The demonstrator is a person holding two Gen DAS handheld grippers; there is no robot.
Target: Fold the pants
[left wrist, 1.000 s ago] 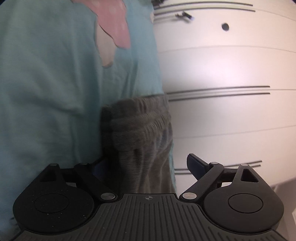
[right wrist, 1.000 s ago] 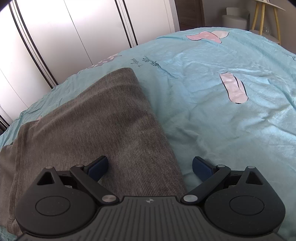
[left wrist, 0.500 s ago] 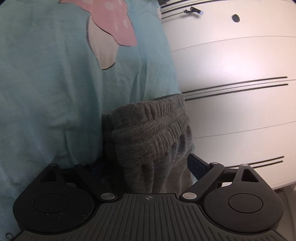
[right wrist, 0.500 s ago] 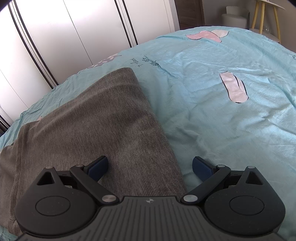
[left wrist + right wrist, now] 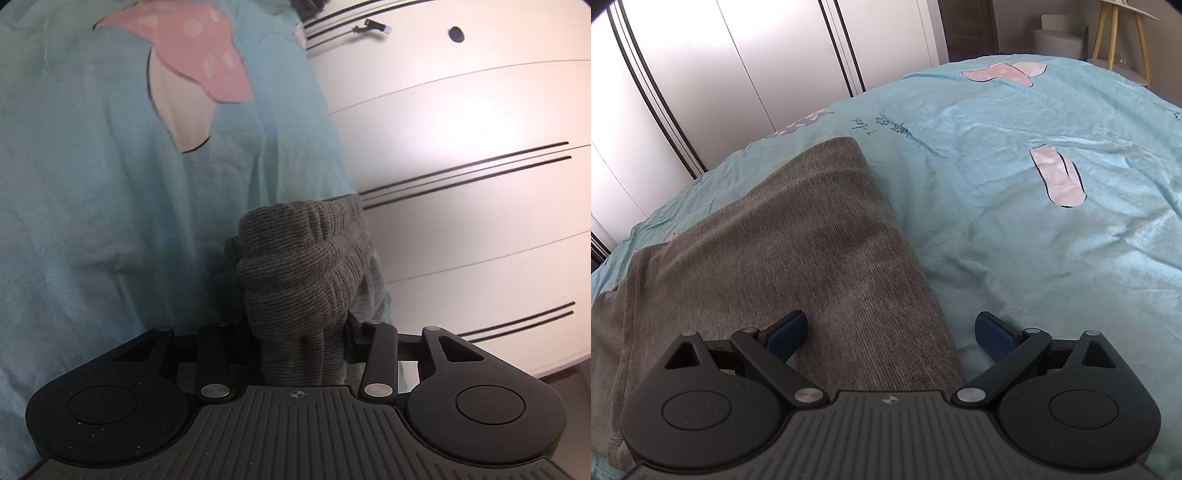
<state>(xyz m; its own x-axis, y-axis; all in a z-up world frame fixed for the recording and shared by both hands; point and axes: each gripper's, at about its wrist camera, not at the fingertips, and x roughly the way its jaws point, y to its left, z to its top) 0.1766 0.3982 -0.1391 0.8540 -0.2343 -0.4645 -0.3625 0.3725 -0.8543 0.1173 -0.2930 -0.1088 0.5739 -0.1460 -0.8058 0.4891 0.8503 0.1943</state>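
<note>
The left tool (image 5: 301, 332) is closing its jaws on the bunched waistband of the grey pants (image 5: 303, 273); the ribbed cloth fills the gap between them and bulges up in a thick knot just ahead, hiding the pads. This bunch hangs at the very edge of the bed, over the side of the blue sheet (image 5: 110, 221). To its right there is only a narrow gap before the white wardrobe (image 5: 461, 177), whose dark-lined doors run close along that side of the bed. To its left the sheet lies bare, with a pink and cream mushroom print (image 5: 192, 66) farther off.

The right tool (image 5: 891, 332) hangs over the bed with its jaws spread wide and nothing pinched. Its left blue pad (image 5: 786, 332) sits over the pants (image 5: 775, 266), its right pad (image 5: 993, 332) over the bare sheet (image 5: 1034, 258), so the long right edge of the pants runs up between the two. From there the pants lie flat, reaching away toward the far left edge of the bed, where their far end stops just short of the sheet's edge and the wardrobe doors (image 5: 720, 74). Right of the pants the sheet is wide, rumpled and open all the way to the far side, with a pink print (image 5: 1058, 177) on it. Beyond the bed a yellow-legged stand (image 5: 1123, 33) sits in the far right corner.
</note>
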